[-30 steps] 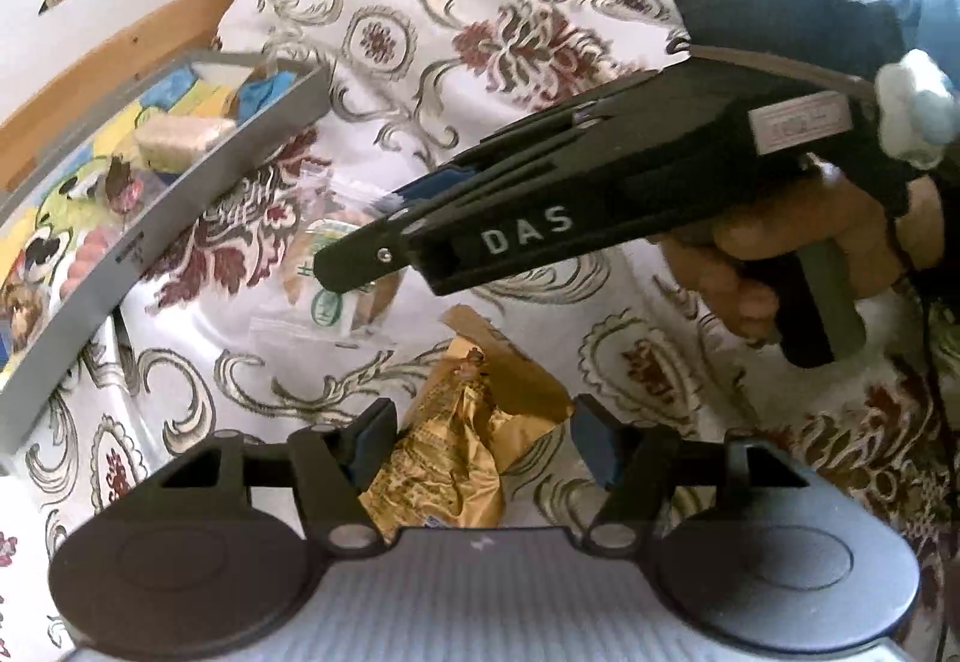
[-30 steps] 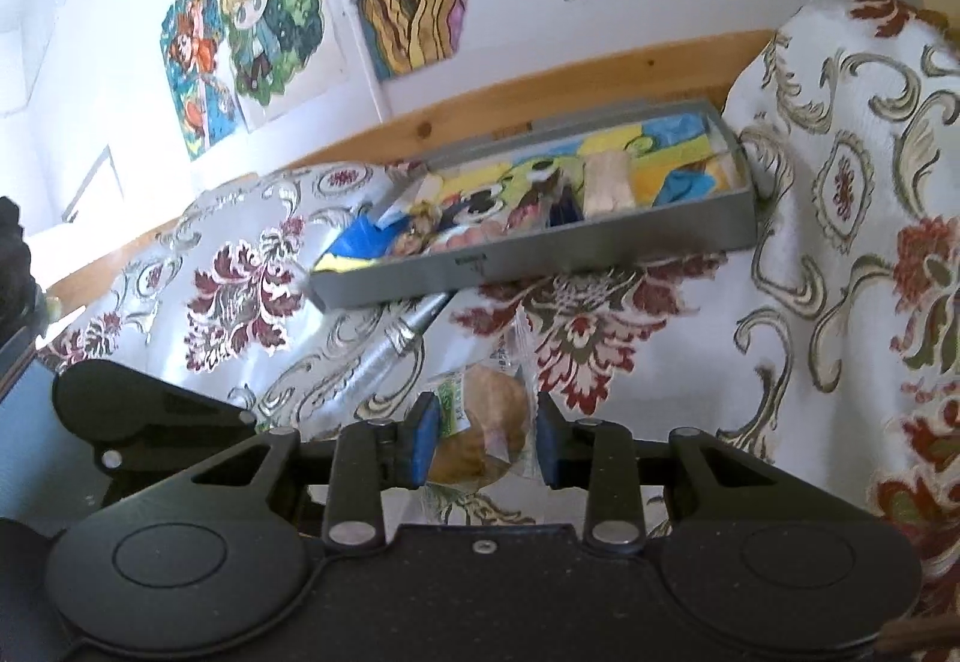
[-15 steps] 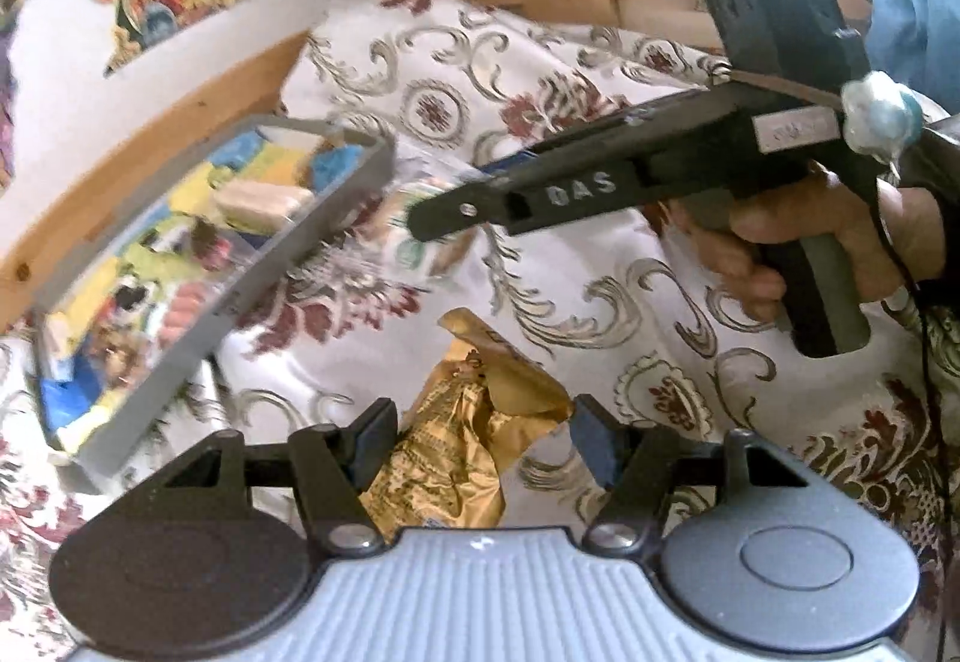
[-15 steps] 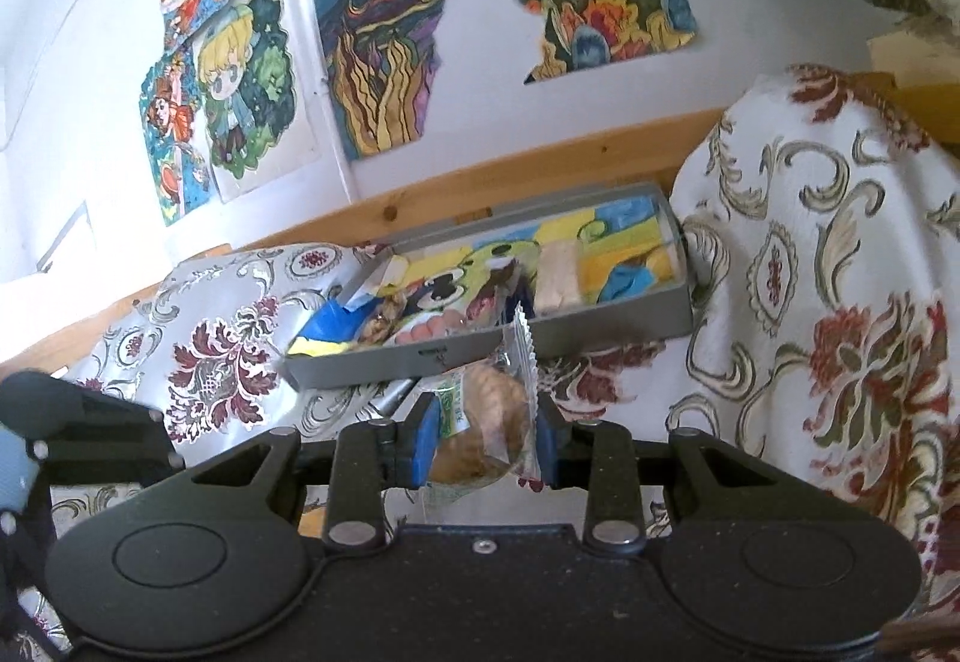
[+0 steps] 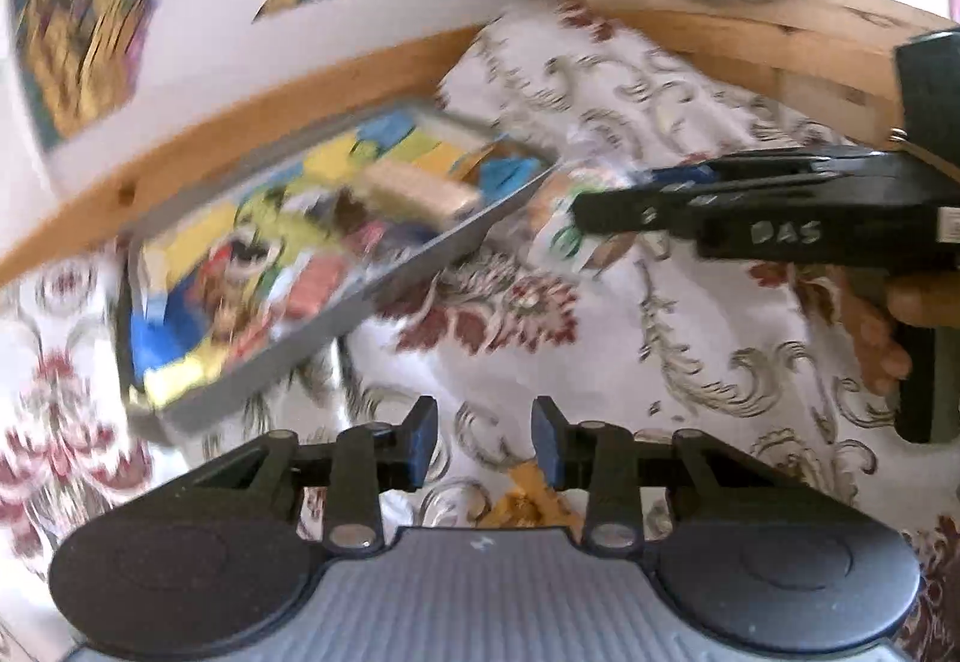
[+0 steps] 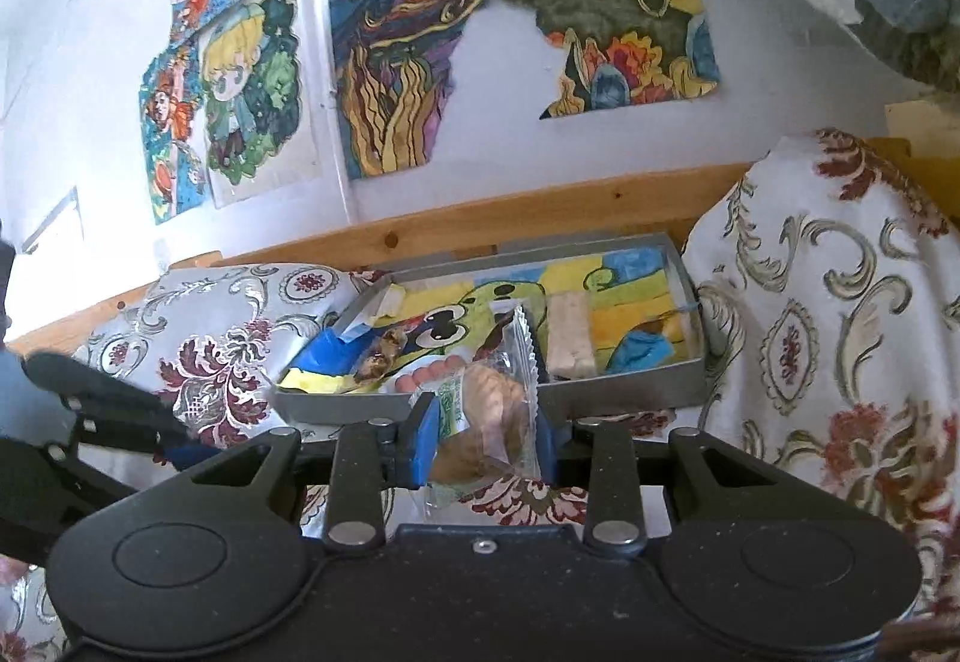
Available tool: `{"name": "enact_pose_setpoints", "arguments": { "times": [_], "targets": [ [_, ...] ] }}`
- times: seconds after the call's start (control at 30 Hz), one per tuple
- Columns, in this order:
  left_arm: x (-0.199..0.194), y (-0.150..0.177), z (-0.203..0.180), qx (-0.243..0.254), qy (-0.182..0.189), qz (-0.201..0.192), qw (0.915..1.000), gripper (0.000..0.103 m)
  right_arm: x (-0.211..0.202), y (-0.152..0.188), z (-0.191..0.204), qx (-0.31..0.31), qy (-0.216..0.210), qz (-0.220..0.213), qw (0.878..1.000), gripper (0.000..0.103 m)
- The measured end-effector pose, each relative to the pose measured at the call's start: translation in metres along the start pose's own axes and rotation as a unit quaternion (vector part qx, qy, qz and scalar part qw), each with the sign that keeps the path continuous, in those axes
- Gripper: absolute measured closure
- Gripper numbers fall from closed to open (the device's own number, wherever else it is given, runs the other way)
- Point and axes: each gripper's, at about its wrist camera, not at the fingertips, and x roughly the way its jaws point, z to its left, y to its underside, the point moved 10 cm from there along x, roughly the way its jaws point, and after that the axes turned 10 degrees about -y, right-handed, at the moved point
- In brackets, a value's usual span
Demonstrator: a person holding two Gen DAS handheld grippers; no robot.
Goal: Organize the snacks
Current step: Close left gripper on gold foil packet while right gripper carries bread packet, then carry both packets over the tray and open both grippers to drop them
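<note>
A round brown pastry in a clear plastic wrapper with a green-printed label [image 6: 487, 425] stands on edge, pinched between the blue-padded fingers [image 6: 427, 437], its crimped seam pointing up, just in front of the near wall of a shallow grey rectangular tray [image 6: 624, 392]. The tray lies on the floral cloth; its floor bears a yellow, green and blue cartoon print. Inside lie a pale beige wrapped bar [image 6: 572, 333] and a small dark brown wrapped sweet [image 6: 379, 356]. A crumpled gold foil packet [image 5: 525, 500] lies on the cloth.
</note>
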Motion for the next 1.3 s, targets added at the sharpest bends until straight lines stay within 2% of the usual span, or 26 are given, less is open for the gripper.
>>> {"name": "enact_pose_setpoints", "arguments": {
  "times": [0.07, 0.1, 0.13, 0.17, 0.37, 0.5, 0.63, 0.73, 0.83, 0.97, 1.3],
  "targets": [
    [0.003, 0.01, 0.007, -0.018, 0.01, 0.012, 0.9997, 0.061, 0.005, 0.004, 0.0, 0.005, -0.001, 0.006, 1.0, 0.068],
    [0.003, 0.016, 0.009, -0.017, 0.016, 0.018, 0.9996, 0.054, 0.007, 0.006, 0.001, 0.006, -0.004, 0.007, 1.0, 0.068],
    [0.004, 0.024, 0.009, -0.009, 0.02, 0.025, 0.9994, 0.041, 0.008, 0.008, 0.003, 0.004, -0.007, 0.008, 1.0, 0.068],
    [0.004, 0.031, 0.007, 0.001, 0.025, 0.027, 0.9993, 0.039, 0.009, 0.01, 0.004, 0.001, -0.01, 0.009, 1.0, 0.068],
    [0.015, 0.067, -0.017, 0.065, 0.062, 0.058, 0.9943, 0.037, 0.021, 0.027, 0.006, 0.005, -0.021, 0.022, 1.0, 0.068],
    [0.034, 0.08, -0.031, 0.126, 0.057, 0.066, 0.9882, 0.037, 0.027, 0.028, 0.007, 0.0, -0.024, 0.022, 0.999, 0.068],
    [0.051, 0.082, -0.031, 0.143, 0.056, 0.068, 0.9858, 0.035, 0.031, 0.028, 0.005, 0.003, -0.023, 0.022, 0.999, 0.069],
    [0.062, 0.083, -0.03, 0.15, 0.073, 0.082, 0.9826, 0.033, 0.035, 0.026, 0.002, 0.005, -0.02, 0.022, 1.0, 0.069],
    [0.067, 0.085, -0.028, 0.155, 0.093, 0.09, 0.9794, 0.035, 0.04, 0.025, 0.001, 0.006, -0.016, 0.024, 1.0, 0.069],
    [0.068, 0.087, -0.029, 0.155, 0.112, 0.089, 0.9775, 0.052, 0.045, 0.024, 0.003, 0.002, -0.014, 0.027, 1.0, 0.069],
    [0.048, 0.08, -0.014, 0.071, 0.109, 0.06, 0.9897, 0.057, 0.054, 0.019, 0.018, -0.018, -0.017, 0.028, 0.999, 0.069]
  ]
}}
